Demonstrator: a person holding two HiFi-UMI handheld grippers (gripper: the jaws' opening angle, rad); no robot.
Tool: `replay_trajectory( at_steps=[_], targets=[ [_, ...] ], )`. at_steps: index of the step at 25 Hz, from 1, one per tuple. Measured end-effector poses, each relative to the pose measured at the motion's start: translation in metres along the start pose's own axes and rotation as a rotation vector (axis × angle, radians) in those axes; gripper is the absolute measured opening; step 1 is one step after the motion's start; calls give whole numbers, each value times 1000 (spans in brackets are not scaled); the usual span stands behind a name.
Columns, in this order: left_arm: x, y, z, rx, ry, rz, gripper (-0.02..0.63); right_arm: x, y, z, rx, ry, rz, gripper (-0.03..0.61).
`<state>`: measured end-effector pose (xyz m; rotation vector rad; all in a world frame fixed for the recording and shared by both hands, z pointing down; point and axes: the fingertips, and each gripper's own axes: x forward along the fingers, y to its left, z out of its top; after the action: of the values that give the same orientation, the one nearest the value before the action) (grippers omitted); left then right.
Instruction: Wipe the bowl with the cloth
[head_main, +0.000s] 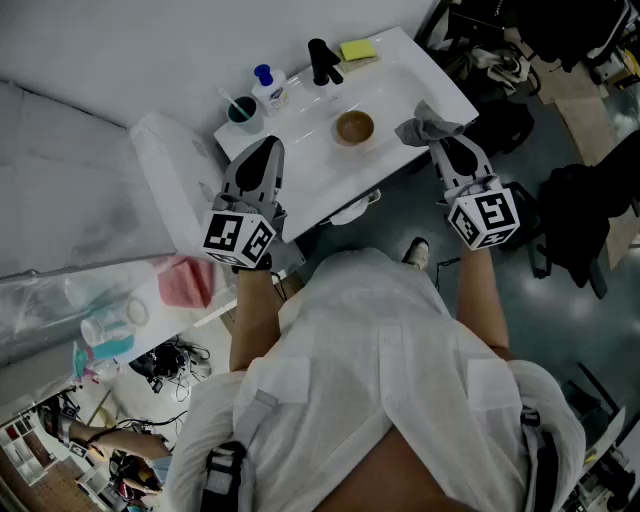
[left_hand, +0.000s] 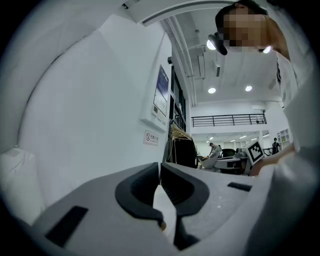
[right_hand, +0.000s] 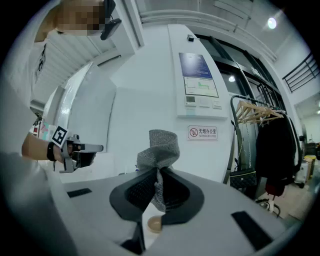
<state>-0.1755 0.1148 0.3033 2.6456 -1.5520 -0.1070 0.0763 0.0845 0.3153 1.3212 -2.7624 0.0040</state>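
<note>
1. Risk here: the grey cloth (head_main: 425, 128) is pinched by one thin fold and may slip out. The brown bowl (head_main: 354, 127), upper centre on the white basin (head_main: 400, 70), sits unheld and might skid.
2. The right gripper (right_hand: 157, 172) clamps the cloth; the left gripper (left_hand: 160, 172) is closed and empty.

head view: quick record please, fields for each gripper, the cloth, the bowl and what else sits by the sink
left gripper: shut, empty, at the sink's left side
right gripper: shut on the cloth
cloth: grey, bunched, right of the bowl, apart from it
bowl: brown, upright in the white sink, untouched
other items: black faucet, yellow sponge, blue-capped bottle, dark cup
</note>
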Motion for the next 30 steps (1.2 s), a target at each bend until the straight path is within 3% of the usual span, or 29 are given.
replay_trajectory(
  at_steps=[20, 30],
  targets=[
    [10, 2, -1, -1, 10, -35, 21, 7, 2, 1, -13, 0, -5, 41],
    [15, 13, -15, -31, 32, -42, 21, 24, 2, -1, 55, 12, 8, 41]
  ],
)
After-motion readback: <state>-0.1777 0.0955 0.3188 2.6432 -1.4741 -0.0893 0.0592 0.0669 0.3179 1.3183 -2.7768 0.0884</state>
